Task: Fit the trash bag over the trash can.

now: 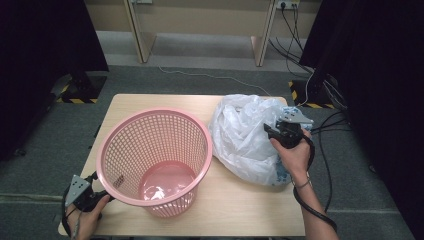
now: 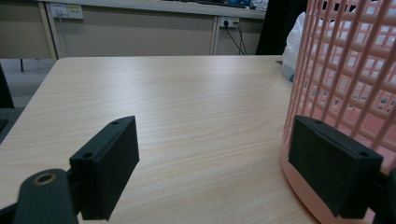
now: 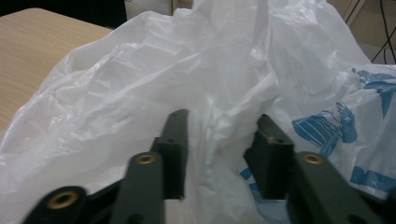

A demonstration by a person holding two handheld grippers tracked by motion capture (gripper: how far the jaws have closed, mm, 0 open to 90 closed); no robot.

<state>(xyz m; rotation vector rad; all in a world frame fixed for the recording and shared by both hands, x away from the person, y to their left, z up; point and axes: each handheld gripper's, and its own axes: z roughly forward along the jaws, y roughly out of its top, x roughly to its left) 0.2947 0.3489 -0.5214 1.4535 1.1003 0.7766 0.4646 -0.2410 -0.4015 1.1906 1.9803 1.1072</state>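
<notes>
A pink mesh basket [image 1: 125, 145] stands upright on the left half of the wooden table [image 1: 240, 200]. A crumpled white plastic bag [image 1: 240, 135] with blue print lies to its right. My right gripper [image 1: 270, 134] reaches into the bag's right side. In the right gripper view its jaws [image 3: 219, 140] stand partly apart, with a raised fold of the bag [image 3: 140, 84] between them and no clear pinch. My left gripper [image 1: 99, 189] rests low at the table's front left. Its jaws [image 2: 212, 144] are open wide, one against the basket's [image 2: 345, 70] lower wall and nothing between them.
Bare tabletop [image 2: 187, 93] stretches ahead of the left gripper. Black curtains hang at both sides. Cables [image 1: 325, 125] trail over the grey floor by the table's right edge. Pale furniture legs [image 1: 262, 40] stand behind the table.
</notes>
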